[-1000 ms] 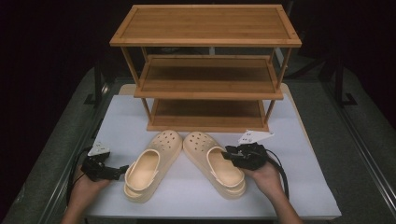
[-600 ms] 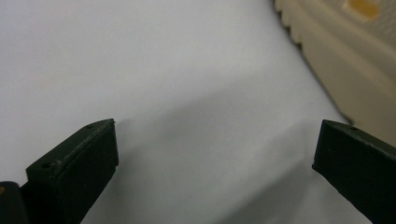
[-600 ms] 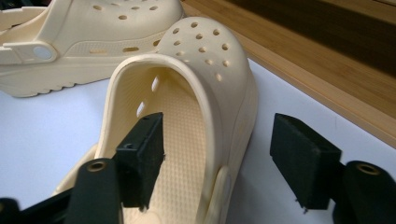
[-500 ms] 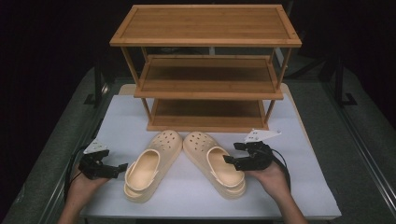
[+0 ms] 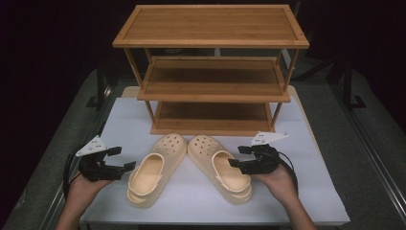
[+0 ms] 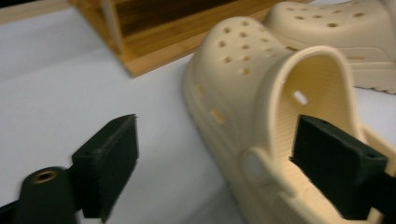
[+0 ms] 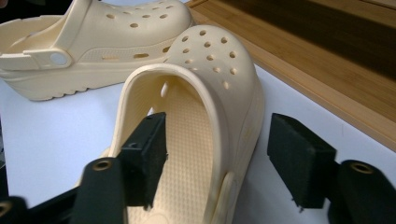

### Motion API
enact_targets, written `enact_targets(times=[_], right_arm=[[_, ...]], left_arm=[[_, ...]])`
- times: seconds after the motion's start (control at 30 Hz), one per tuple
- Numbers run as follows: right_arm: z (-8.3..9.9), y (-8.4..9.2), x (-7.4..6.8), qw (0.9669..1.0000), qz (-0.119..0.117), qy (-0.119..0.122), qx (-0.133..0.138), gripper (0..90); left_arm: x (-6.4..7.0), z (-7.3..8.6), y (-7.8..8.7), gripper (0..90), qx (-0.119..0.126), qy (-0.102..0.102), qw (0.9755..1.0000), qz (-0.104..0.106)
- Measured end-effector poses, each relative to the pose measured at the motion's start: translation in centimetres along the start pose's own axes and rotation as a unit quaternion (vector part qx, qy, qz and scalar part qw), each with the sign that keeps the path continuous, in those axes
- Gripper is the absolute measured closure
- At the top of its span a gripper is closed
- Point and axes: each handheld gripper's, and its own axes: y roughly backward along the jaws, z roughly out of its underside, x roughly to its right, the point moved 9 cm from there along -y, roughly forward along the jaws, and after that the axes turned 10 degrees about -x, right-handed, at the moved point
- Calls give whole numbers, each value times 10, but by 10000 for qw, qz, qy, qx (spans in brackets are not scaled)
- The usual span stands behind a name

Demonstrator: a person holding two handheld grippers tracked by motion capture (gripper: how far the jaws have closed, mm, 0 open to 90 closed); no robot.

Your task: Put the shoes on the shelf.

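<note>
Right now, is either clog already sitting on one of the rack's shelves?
No: both clogs, the left clog and the right clog, lie on the white table in front of the wooden rack.

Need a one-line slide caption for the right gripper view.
Open right tongs straddle the outer side wall of a cream clog, its mate lying beyond, beside the wooden rack.

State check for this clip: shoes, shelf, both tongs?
Left clog: upright on table, side wall between open jaws.
Right clog: upright on table, side wall between open jaws.
Shelf rack: standing, shelves bare.
Left tongs: open.
Right tongs: open.
</note>
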Motion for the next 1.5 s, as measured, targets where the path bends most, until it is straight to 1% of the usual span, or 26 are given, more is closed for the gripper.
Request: enact_targets(times=[0.03,0.07,0.1,0.13,0.17,0.27,0.37,0.47,0.53,0.6,0.63,0.77,0.8,0.83,0.97,1.03,1.13,1.17,1.27,1.33,1.5], right_arm=[[0,-1,0,10000,-3,30,-6,414],[-2,-3,-1,10000,-12,70,10,455],[-2,-3,-1,10000,-12,70,10,455],[-2,-4,-1,10000,-11,92,6,467],[-3,-6,-1,9999,-19,114,-24,481],[-4,-11,-1,9999,-35,151,-57,523],[-5,-17,1,9998,-8,199,-99,574],[-5,-19,3,9996,48,242,-141,615],[-4,-20,4,9996,66,246,-152,667],[-4,-20,4,9995,66,263,-156,721],[-4,-20,4,9995,75,273,-154,728],[-4,-19,4,9992,120,350,-165,778],[-4,-19,4,9991,131,364,-170,787],[-5,-19,4,9989,159,403,-183,796],[-5,-18,3,9984,232,475,-195,821],[-6,-17,3,9983,265,490,-191,829],[-6,-16,4,9980,383,484,-169,836],[-6,-15,5,9981,407,441,-152,838],[-7,-11,8,9982,455,388,-105,842],[-7,-8,9,9984,452,338,-64,843],[-8,-2,11,9985,475,276,31,842]], left_arm=[[2,-1,-2,151,-11,-29,10000,25],[7,-6,-6,179,-29,-135,9999,67],[7,-6,-6,195,-29,-135,9999,67],[10,-8,-9,195,-23,-188,9998,116],[12,-11,-11,248,-9,-244,9996,157],[19,-15,-18,325,-48,-353,9991,241],[24,-18,-24,429,-67,-448,9986,285],[25,-18,-29,496,-132,-529,9982,237],[25,-17,-31,553,-161,-536,9982,229],[25,-16,-32,632,-176,-542,9980,258],[25,-16,-32,657,-194,-546,9980,263],[25,-17,-31,744,-238,-621,9977,147],[24,-17,-30,761,-263,-661,9974,68],[24,-17,-30,777,-264,-675,9974,46],[25,-18,-29,807,-265,-692,9972,-24],[24,-18,-28,818,-269,-722,9969,-136],[25,-19,-28,825,-282,-706,9970,-147],[25,-19,-28,826,-281,-696,9971,-158],[25,-20,-27,829,-244,-604,9977,-165],[25,-20,-26,830,-220,-569,9980,-179],[26,-21,-25,832,-178,-549,9982,-138]])
